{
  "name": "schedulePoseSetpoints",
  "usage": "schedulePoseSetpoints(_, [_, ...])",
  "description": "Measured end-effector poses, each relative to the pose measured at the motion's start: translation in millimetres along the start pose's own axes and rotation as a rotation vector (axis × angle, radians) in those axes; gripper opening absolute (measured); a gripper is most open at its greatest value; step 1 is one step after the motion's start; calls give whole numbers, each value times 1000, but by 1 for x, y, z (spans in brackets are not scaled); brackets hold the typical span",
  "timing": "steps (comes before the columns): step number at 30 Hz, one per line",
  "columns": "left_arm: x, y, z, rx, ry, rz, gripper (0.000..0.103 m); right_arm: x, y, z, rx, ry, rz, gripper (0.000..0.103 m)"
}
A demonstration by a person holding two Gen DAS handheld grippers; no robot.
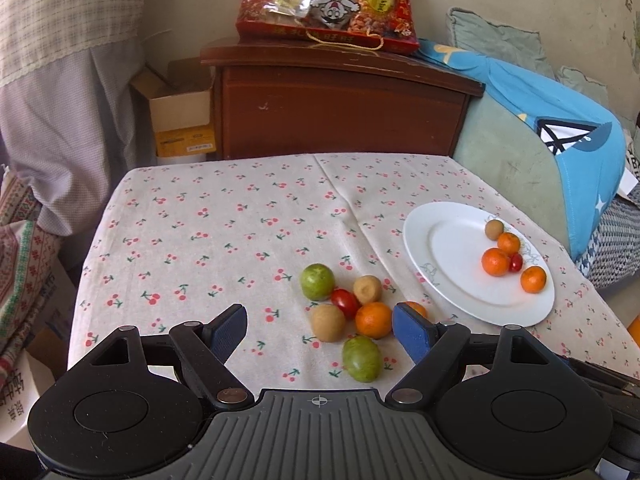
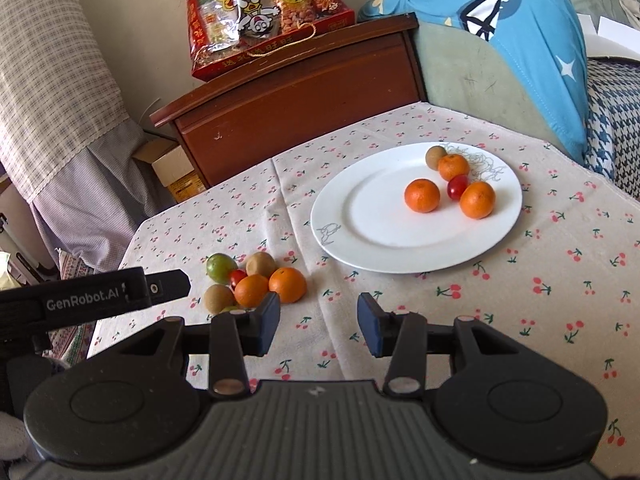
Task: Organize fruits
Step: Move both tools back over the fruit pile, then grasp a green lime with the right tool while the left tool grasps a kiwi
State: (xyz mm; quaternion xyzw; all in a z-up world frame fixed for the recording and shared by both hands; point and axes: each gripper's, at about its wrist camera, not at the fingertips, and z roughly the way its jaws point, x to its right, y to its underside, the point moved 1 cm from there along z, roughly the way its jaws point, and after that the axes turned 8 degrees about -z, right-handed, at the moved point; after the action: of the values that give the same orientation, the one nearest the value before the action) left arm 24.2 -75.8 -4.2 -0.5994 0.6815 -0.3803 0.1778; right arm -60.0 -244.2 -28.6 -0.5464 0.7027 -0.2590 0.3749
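One surface [image 1: 208, 216] under a cherry-print cloth carries everything, with a dark wooden cabinet [image 1: 340, 112] behind it bearing one red snack bag [image 1: 328, 0]. One white plate [image 2: 372, 216] sits toward the right side and holds five fruits: three oranges, the nearest at [image 2: 422, 195], one brown kiwi [image 2: 435, 157] at the far rim, and one red cherry tomato [image 2: 457, 186] touching two of the oranges. Left of the plate, on the cloth, lies a tight cluster: two green round fruits [image 1: 317, 281], three brown kiwis [image 1: 328, 322], two oranges [image 1: 373, 320] and one cherry tomato [image 1: 345, 301]. The left claw [image 1: 320, 330] is spread wide and empty, framing the near side of that cluster. The right claw [image 2: 319, 322] is parted about halfway, empty, above bare cloth near the plate.
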Motion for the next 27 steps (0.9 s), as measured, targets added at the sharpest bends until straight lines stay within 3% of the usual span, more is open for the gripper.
schedulePoseSetpoints(5, [-31,-2,3,-12,-51,-73,81,-18,5,5,-19,-48,-65,45])
schedulePoseSetpoints(13, [-55,2,5,-13,-59,-142,78,-44,10,20,-25,-85,-151,42])
schedulePoseSetpoints(23, [-54,5,14,-22,-45,-131,78,-58,11,48,-49,-67,-179,35])
schedulePoseSetpoints(27, [-53,6,18,-28,-48,-125,78,-58,13,50,-48,-64,-184,26])
